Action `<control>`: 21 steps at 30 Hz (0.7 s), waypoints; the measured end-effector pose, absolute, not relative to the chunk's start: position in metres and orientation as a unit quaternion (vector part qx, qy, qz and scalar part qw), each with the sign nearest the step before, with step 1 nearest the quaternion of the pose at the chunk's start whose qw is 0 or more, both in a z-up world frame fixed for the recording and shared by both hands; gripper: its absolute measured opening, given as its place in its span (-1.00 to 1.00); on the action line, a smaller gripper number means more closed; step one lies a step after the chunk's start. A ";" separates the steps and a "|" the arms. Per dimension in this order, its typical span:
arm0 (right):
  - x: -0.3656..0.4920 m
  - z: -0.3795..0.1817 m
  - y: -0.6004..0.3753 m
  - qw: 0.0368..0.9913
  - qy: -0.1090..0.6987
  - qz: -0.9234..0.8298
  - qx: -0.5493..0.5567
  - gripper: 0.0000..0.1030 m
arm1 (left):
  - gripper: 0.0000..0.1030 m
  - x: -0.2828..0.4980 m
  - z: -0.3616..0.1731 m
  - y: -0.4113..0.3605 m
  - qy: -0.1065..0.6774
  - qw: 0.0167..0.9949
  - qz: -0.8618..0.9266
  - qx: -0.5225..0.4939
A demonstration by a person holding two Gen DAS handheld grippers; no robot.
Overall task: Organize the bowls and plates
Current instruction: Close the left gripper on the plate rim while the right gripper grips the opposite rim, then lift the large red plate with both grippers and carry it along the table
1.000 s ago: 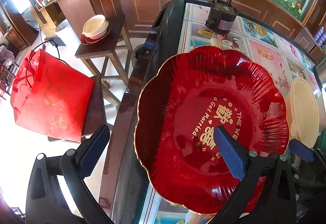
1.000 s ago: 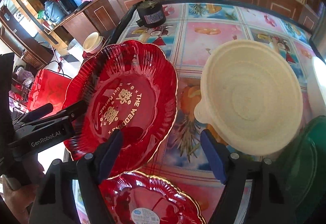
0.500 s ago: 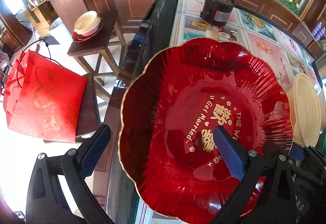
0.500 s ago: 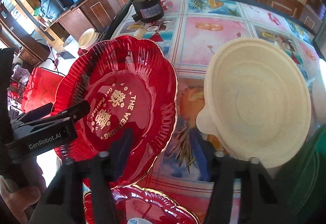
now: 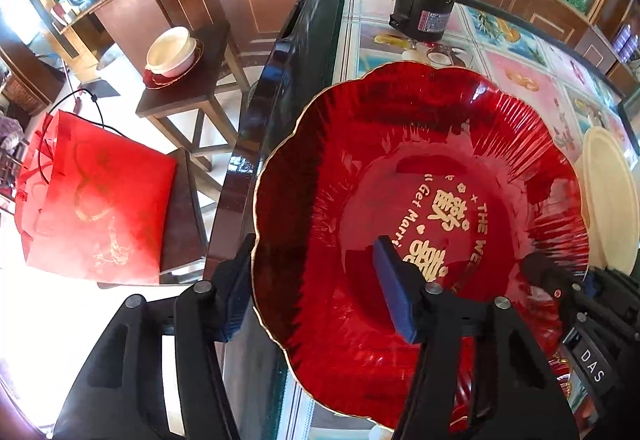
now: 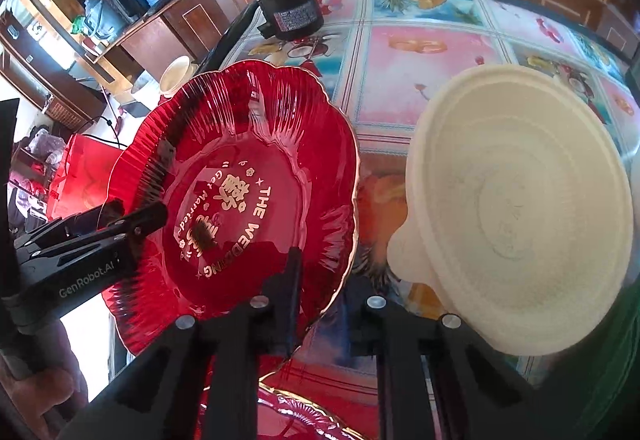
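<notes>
The big red plate (image 5: 420, 232) with gold words fills the middle of the left wrist view. It is tipped up off the tabletop (image 6: 420, 80), and its left side sticks out past the tabletop's dark edge.

The left tool (image 5: 320, 304) is closing. One finger is under the plate's left rim and the other is over the inside, so the rim is between them. I cannot tell if the pads are squeezing it yet.

The right tool (image 6: 320, 304) is closing too, and it is almost shut. In the right wrist view, at the lower middle, its two fingers pinch the plate's near rim. One sits on the inside and one is behind.

A cream bowl (image 6: 520, 208) rests on the right side of that view. Another red plate (image 6: 280, 420) peeks in at the bottom edge, below the tilted one.

I think this step is getting a good hold on the plate with both tools. To do it well, let the left tool finish closing before anything moves. Then keep both sides at the same height so the shiny plate does not slip. Do not squeeze hard, since the thin rim may bend. Keep it away from the cream bowl.
</notes>
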State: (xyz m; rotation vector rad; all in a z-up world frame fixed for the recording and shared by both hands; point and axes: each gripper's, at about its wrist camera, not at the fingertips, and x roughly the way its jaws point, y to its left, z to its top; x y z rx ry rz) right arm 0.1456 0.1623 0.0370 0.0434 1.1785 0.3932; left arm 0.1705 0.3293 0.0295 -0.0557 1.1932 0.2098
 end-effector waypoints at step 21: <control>0.143 0.039 0.153 0.828 0.532 0.176 -0.002 -0.73 | -0.74 0.164 0.036 0.350 0.576 0.807 0.076 -0.105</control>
